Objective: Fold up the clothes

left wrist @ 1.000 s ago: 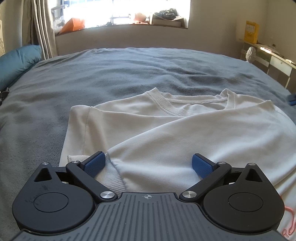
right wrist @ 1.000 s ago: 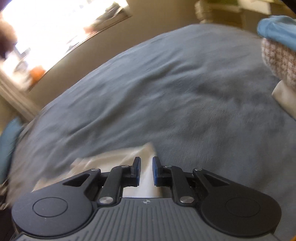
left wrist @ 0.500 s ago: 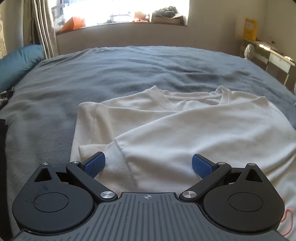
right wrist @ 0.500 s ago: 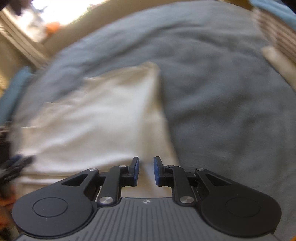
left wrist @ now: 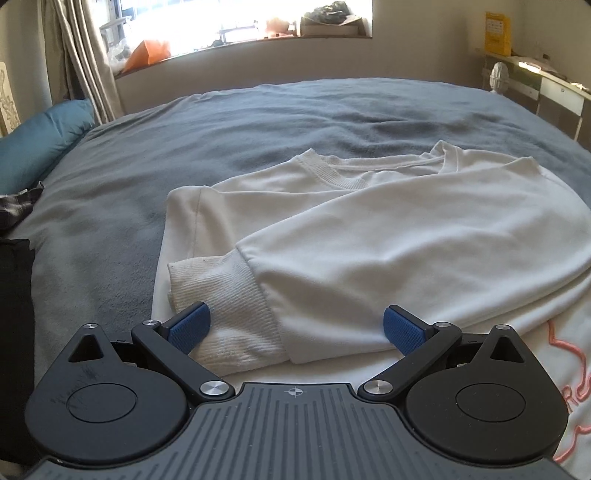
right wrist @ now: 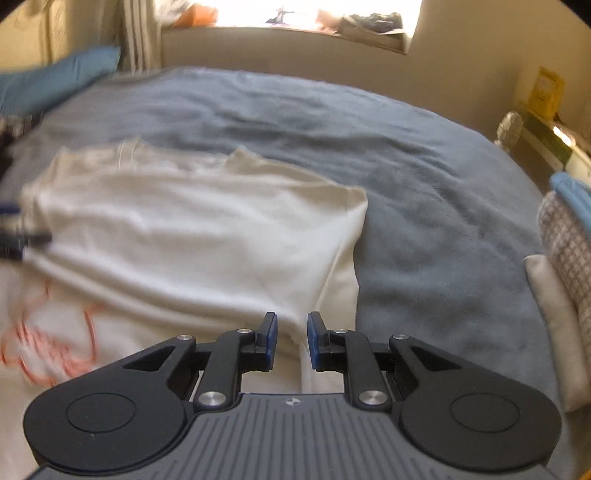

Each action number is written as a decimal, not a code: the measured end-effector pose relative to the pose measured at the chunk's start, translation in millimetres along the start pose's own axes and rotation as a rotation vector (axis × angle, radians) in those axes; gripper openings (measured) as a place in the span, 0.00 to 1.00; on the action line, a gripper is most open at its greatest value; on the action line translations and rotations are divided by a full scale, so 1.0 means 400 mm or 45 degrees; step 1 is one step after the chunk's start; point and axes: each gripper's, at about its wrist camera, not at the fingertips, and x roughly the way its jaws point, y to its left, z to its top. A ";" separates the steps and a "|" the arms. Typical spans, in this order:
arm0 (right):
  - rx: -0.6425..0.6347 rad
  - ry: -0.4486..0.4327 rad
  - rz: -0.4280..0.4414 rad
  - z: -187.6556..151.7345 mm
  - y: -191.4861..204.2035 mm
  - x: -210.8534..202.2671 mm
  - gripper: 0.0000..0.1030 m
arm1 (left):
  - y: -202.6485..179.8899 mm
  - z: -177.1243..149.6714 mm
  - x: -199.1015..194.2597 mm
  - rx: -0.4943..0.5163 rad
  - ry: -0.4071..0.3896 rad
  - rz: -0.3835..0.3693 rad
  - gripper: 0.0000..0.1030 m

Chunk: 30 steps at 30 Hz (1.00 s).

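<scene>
A white sweatshirt (left wrist: pixel 388 236) lies flat on the grey bed (left wrist: pixel 184 140), one sleeve folded across its chest. The ribbed cuff (left wrist: pixel 225 295) ends by the left finger of my left gripper (left wrist: pixel 295 325), which is wide open just above the fabric and grips nothing. In the right wrist view the sweatshirt (right wrist: pixel 192 243) fills the left half, with a pink print (right wrist: pixel 55 343) at the lower left. My right gripper (right wrist: pixel 291 339) hovers over the garment's right edge. Its jaws are almost together with only a narrow slit, and I see no cloth pinched.
A teal pillow (left wrist: pixel 37 144) lies at the bed's far left, dark clothing (left wrist: pixel 14 332) at the near left. Folded clothes (right wrist: pixel 565 258) are stacked on the bed's right side. A window sill with clutter (left wrist: pixel 258 33) and a desk (left wrist: pixel 546 85) are beyond the bed.
My left gripper drew back from the cuff and stayed open. My right gripper swung left and pulled back, bringing the whole sweatshirt into its view; its jaw gap stayed the same.
</scene>
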 end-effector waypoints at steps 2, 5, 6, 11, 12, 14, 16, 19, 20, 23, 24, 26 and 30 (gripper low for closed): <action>0.027 -0.003 0.028 0.011 -0.005 0.014 0.18 | 0.002 -0.001 0.002 -0.012 0.005 0.004 0.99; 0.040 0.091 0.028 -0.012 -0.009 0.085 0.18 | 0.004 -0.004 0.005 -0.011 0.002 0.004 1.00; 0.060 0.113 0.024 -0.030 -0.015 0.106 0.18 | 0.005 -0.004 0.005 -0.010 0.002 0.000 1.00; 0.137 0.108 0.036 -0.013 -0.030 0.076 0.18 | 0.012 0.003 -0.006 0.000 -0.004 -0.001 1.00; 0.166 0.102 0.048 -0.002 -0.034 0.061 0.18 | 0.013 0.007 -0.015 -0.013 -0.016 -0.004 1.00; 0.229 0.079 0.110 0.019 -0.038 0.037 0.18 | 0.015 0.014 -0.033 -0.040 -0.041 -0.010 1.00; 0.251 0.076 0.142 0.033 -0.031 0.045 0.19 | 0.004 0.009 -0.032 -0.028 -0.026 -0.009 1.00; 0.244 0.152 0.157 0.028 -0.005 0.108 0.19 | -0.013 0.002 -0.030 -0.010 -0.002 -0.007 1.00; 0.233 0.160 0.147 0.017 0.004 0.125 0.20 | -0.019 0.000 -0.029 -0.003 0.006 -0.007 1.00; 0.216 0.145 0.129 0.014 0.017 0.121 0.21 | -0.035 -0.007 -0.027 0.015 0.031 -0.005 1.00; 0.216 0.135 0.133 0.019 0.017 0.104 0.21 | -0.033 -0.004 -0.035 0.015 0.033 -0.006 1.00; 0.216 0.115 0.141 0.029 0.016 0.069 0.21 | -0.024 0.003 -0.063 0.010 0.011 -0.008 1.00; 0.198 -0.011 0.150 0.021 0.017 -0.031 0.22 | -0.016 0.018 -0.128 0.009 -0.023 -0.022 1.00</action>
